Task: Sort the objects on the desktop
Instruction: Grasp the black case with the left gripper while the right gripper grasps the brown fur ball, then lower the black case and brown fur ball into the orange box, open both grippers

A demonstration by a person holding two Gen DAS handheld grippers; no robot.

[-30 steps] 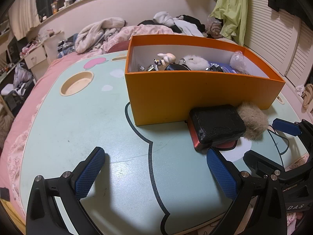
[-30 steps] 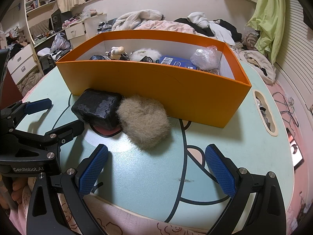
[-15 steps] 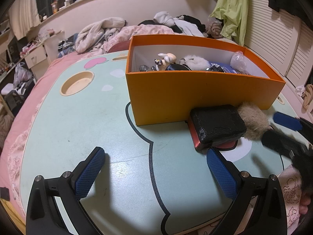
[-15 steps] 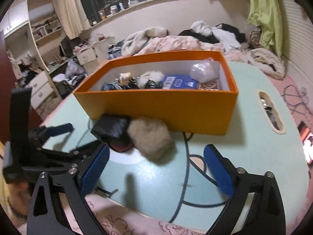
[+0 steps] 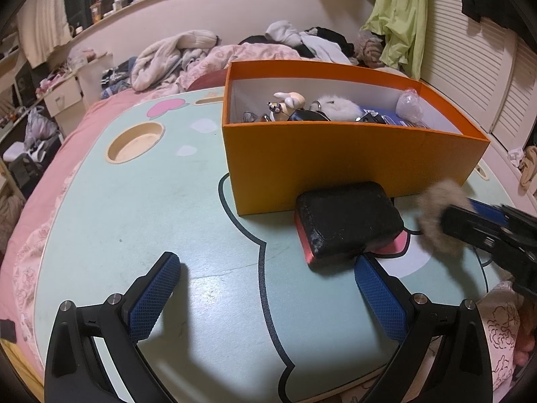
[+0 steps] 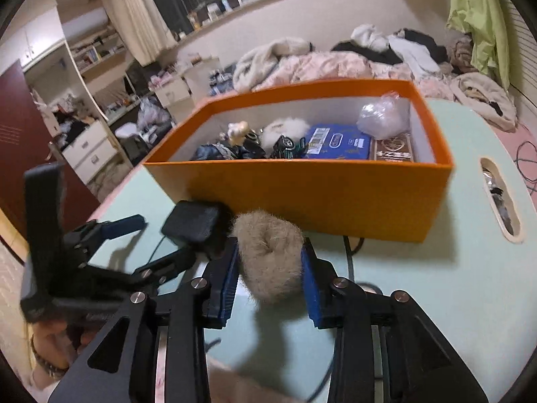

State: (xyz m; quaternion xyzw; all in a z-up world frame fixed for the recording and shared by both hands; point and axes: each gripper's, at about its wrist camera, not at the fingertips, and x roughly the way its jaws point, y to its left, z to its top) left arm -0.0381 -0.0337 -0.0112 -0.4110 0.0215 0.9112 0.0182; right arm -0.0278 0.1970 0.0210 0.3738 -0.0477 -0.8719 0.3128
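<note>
A beige fur ball lies on the mint-green table in front of an orange box. My right gripper has its jaws closing, and both blue pads press into the fur ball's sides. In the left wrist view the fur ball and right gripper show blurred at the right edge. A black case with a red underside rests against the orange box. My left gripper stands open just before the case, with nothing between its fingers.
The box holds a small figurine, a white fluffy thing, a blue pack and a clear bag. The table has a round recess and a slot. A cluttered bed lies behind.
The right gripper's jaws went from wide open to closed around the fur ball, and its view tilted upward. The left gripper stayed still and open.
</note>
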